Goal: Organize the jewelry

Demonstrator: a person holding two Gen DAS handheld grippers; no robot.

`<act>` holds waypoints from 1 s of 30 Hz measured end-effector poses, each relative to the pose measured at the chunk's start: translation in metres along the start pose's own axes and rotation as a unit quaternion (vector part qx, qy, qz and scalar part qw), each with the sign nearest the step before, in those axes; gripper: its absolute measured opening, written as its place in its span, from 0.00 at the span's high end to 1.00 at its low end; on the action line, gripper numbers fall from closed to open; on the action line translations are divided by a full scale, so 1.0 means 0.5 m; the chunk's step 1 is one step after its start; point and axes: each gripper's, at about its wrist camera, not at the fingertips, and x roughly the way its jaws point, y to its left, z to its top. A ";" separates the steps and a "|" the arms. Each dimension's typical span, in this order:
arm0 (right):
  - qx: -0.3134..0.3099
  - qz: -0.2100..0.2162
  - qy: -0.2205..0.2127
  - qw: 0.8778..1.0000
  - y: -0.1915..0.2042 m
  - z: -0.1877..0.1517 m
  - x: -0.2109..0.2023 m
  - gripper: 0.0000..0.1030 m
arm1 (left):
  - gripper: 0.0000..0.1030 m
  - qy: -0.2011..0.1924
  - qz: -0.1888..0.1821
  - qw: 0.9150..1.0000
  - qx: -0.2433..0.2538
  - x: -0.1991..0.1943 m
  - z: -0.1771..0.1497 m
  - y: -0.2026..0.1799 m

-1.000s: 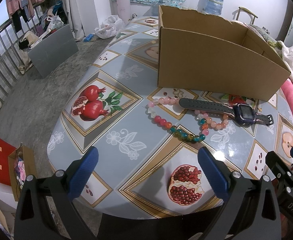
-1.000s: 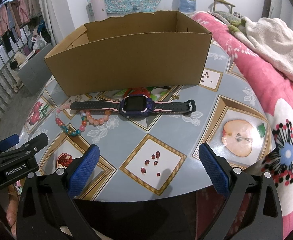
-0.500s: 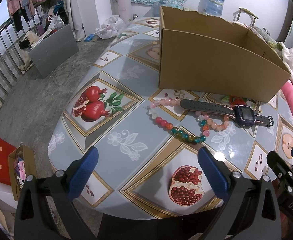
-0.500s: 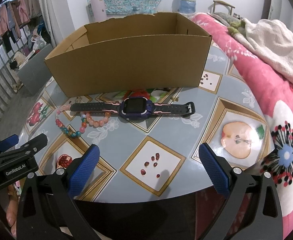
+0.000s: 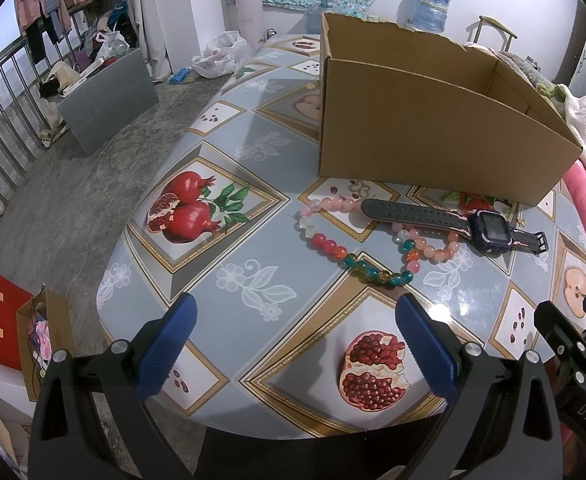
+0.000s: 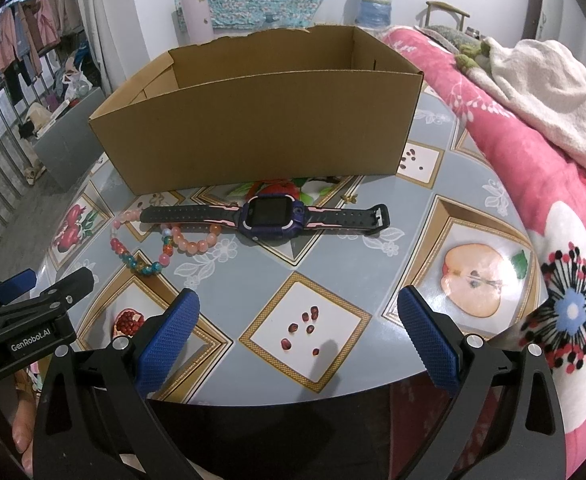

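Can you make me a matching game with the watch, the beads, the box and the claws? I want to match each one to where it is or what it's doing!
Things:
1. smartwatch
2. bead bracelet
3. cardboard box
4. right claw

Places or states:
A. stands open-topped behind the jewelry
B. lies flat, its strap crossing the beads
C. open, holding nothing
D. partly under a dark strap, at the table's left

Pairs: 1-B, 2-D, 3-A, 4-C

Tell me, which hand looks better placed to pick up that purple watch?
The right tool, probably: the purple watch with a black strap lies straight ahead of its open blue fingers. For the left tool the watch sits off to its right.
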 end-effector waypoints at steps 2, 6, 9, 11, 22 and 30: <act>0.000 0.000 0.000 1.000 0.001 -0.001 0.000 0.08 | 0.05 0.000 0.000 1.000 0.000 0.000 0.000 0.000; 0.000 0.000 0.000 1.000 0.000 0.000 0.000 0.08 | 0.05 0.000 0.000 1.000 0.000 0.000 0.000 0.000; 0.001 -0.001 0.000 1.000 -0.001 0.000 0.001 0.08 | 0.05 0.000 0.000 1.000 0.000 -0.001 0.000 0.000; 0.000 -0.001 -0.001 1.000 -0.002 0.000 0.002 0.08 | 0.05 0.000 0.000 1.000 0.000 0.000 -0.001 0.000; 0.001 -0.009 0.001 1.000 -0.009 0.003 0.010 0.08 | 0.05 0.003 0.003 1.000 0.002 0.003 -0.002 0.001; 0.009 0.001 -0.005 1.000 -0.026 0.010 0.019 0.08 | 0.05 0.003 0.005 1.000 -0.003 0.020 0.004 0.016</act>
